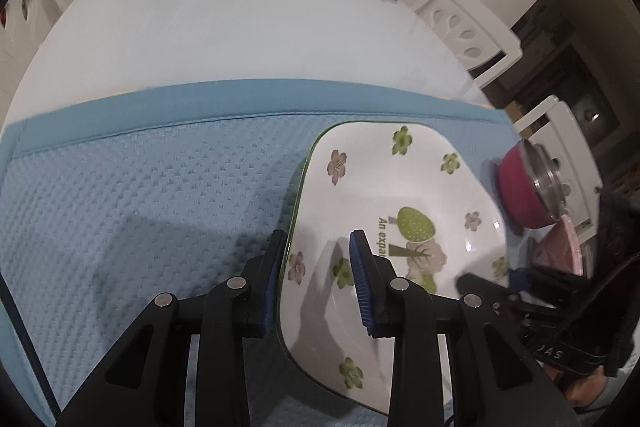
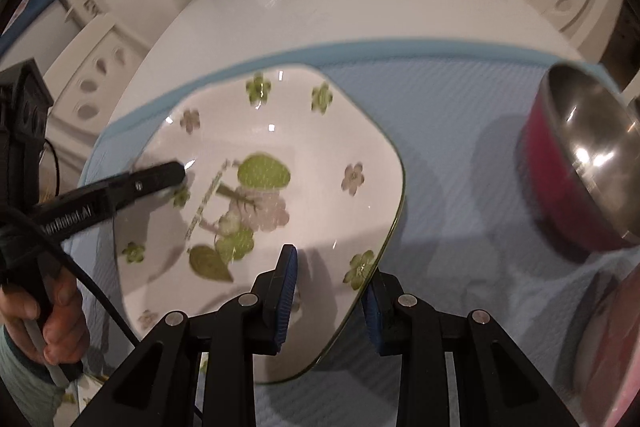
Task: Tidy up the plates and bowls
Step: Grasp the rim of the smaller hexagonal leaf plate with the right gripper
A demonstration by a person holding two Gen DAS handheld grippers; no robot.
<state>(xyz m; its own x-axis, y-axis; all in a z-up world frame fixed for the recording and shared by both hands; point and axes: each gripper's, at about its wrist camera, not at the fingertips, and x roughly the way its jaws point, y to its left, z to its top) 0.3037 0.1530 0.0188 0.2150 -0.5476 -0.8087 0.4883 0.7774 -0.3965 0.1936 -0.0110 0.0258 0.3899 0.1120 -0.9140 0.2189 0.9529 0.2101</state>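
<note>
Left wrist: left gripper [image 1: 318,279] open wide, straddling left rim of plate [image 1: 396,187], gripping nothing; plate lying on blue mat [image 1: 140,195], red bowl [image 1: 520,187] just beyond its right edge.

Right wrist: right gripper [image 2: 330,293] likewise open across plate's [image 2: 280,131] right rim, unclamped; bowl [image 2: 560,171] tilted, right of plate.

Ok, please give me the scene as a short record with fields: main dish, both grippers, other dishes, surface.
main dish: square white plate with flower print, on the blue mat
left gripper: open, straddling the plate's left rim
right gripper: open, straddling the plate's right rim
other dishes: magenta bowl with steel inside, right of the plate; pink dish near it
surface: white table under the mat
</note>
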